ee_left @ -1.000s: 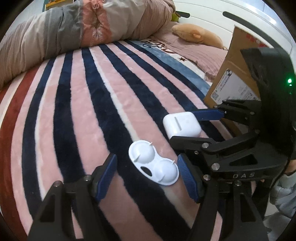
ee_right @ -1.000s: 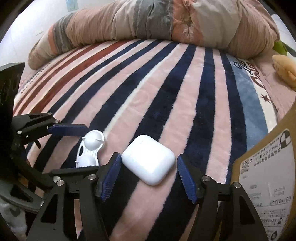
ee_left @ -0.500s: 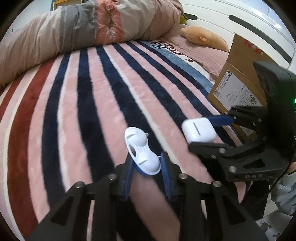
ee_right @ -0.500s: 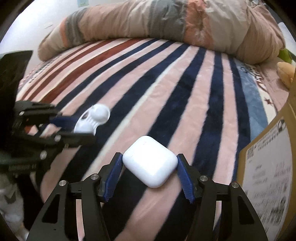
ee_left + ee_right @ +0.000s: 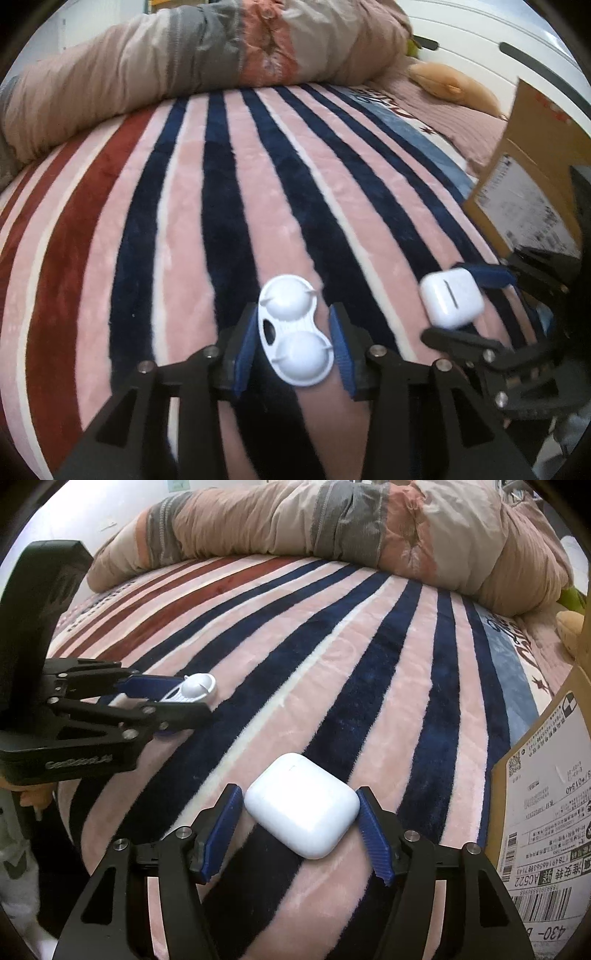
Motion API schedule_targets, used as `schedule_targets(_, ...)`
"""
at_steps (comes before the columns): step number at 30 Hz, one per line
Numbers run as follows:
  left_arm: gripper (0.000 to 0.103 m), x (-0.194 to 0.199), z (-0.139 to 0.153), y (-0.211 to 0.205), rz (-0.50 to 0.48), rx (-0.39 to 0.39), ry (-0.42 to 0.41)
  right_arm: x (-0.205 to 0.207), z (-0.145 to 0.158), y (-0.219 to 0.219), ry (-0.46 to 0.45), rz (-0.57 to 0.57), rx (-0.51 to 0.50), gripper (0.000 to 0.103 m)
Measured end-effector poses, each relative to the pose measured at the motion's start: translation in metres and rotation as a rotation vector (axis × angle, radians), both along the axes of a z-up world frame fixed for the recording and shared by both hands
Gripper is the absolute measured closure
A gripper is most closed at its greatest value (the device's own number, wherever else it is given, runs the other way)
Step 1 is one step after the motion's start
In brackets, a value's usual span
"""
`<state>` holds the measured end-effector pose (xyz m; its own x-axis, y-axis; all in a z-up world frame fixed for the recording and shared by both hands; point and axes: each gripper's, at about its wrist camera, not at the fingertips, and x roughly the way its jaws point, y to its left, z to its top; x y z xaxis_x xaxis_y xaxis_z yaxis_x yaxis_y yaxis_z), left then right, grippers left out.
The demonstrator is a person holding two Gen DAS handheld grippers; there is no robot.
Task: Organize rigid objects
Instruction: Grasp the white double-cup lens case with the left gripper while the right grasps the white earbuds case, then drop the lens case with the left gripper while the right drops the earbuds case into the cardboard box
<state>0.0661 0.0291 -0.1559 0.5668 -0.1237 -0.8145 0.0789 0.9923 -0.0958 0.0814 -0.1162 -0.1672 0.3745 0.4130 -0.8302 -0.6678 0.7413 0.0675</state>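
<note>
My left gripper [image 5: 293, 345] is shut on a white two-cup contact lens case [image 5: 293, 338] and holds it above the striped blanket. The same case [image 5: 194, 692] shows between the left gripper's blue pads at the left of the right wrist view. My right gripper [image 5: 301, 819] is shut on a white earbud case [image 5: 303, 808], held just above the blanket. That earbud case [image 5: 450, 302] also shows at the right of the left wrist view, between the right gripper's fingers.
A pink, navy and red striped blanket [image 5: 184, 221] covers the bed. A rolled quilt [image 5: 332, 528] lies along the far side. A cardboard box [image 5: 546, 794] with shipping labels stands at the right. A tan plush toy [image 5: 450, 88] lies at the far right.
Both grippers closed from open, the left on the lens case and the right on the earbud case. Both objects have been lifted off the blanket and the grippers moved apart.
</note>
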Motion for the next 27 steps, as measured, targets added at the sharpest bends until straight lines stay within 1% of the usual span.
schedule_targets(3, 0.070, 0.001, -0.001, 0.000, 0.012, 0.008, -0.005, 0.000, 0.000, 0.000, -0.001, 0.000, 0.001, 0.044)
schedule_targets(4, 0.070, 0.001, -0.001, 0.000, 0.011, 0.013, -0.005, -0.001, 0.001, 0.000, -0.008, -0.001, -0.003, 0.047)
schedule_targets(5, 0.070, 0.000, 0.001, -0.001, 0.009, 0.018, -0.007, -0.001, 0.001, 0.000, -0.011, -0.001, -0.003, 0.047)
schedule_targets(8, 0.070, -0.004, 0.007, 0.001, 0.010, 0.006, -0.014, -0.001, 0.003, 0.001, -0.014, 0.001, -0.002, 0.047)
schedule_targets(11, 0.070, -0.013, 0.019, 0.005, 0.015, 0.011, -0.033, -0.004, 0.011, 0.002, -0.022, 0.016, 0.013, 0.047)
schedule_targets(13, 0.070, -0.022, 0.034, 0.006, 0.015, 0.013, -0.061, -0.009, 0.024, 0.003, -0.046, 0.030, 0.029, 0.047)
schedule_targets(15, 0.070, -0.031, 0.052, 0.005, 0.008, 0.014, -0.091, -0.015, 0.041, 0.003, -0.081, 0.041, 0.043, 0.047)
schedule_targets(17, 0.070, -0.038, 0.072, 0.002, -0.008, 0.018, -0.123, -0.021, 0.063, 0.000, -0.097, 0.046, 0.087, 0.047)
schedule_targets(19, 0.070, -0.046, 0.100, -0.007, -0.042, 0.029, -0.172, -0.029, 0.090, -0.008, -0.122, 0.056, 0.138, 0.047)
schedule_targets(21, 0.070, -0.051, 0.125, -0.020, -0.082, 0.030, -0.212, -0.039, 0.115, -0.020, -0.176, 0.052, 0.168, 0.047)
schedule_targets(22, 0.070, -0.053, 0.138, -0.029, -0.110, 0.027, -0.236, -0.046, 0.132, -0.032, -0.211, 0.044, 0.195, 0.047)
schedule_targets(23, 0.070, -0.054, 0.147, -0.035, -0.132, 0.023, -0.253, -0.050, 0.140, -0.040, -0.228, 0.037, 0.210, 0.047)
schedule_targets(24, 0.070, -0.054, 0.162, -0.050, -0.171, 0.015, -0.279, -0.054, 0.154, -0.056, -0.253, 0.016, 0.231, 0.047)
schedule_targets(27, 0.070, -0.049, 0.186, -0.086, -0.256, -0.006, -0.308, -0.054, 0.177, -0.099, -0.287, -0.060, 0.252, 0.047)
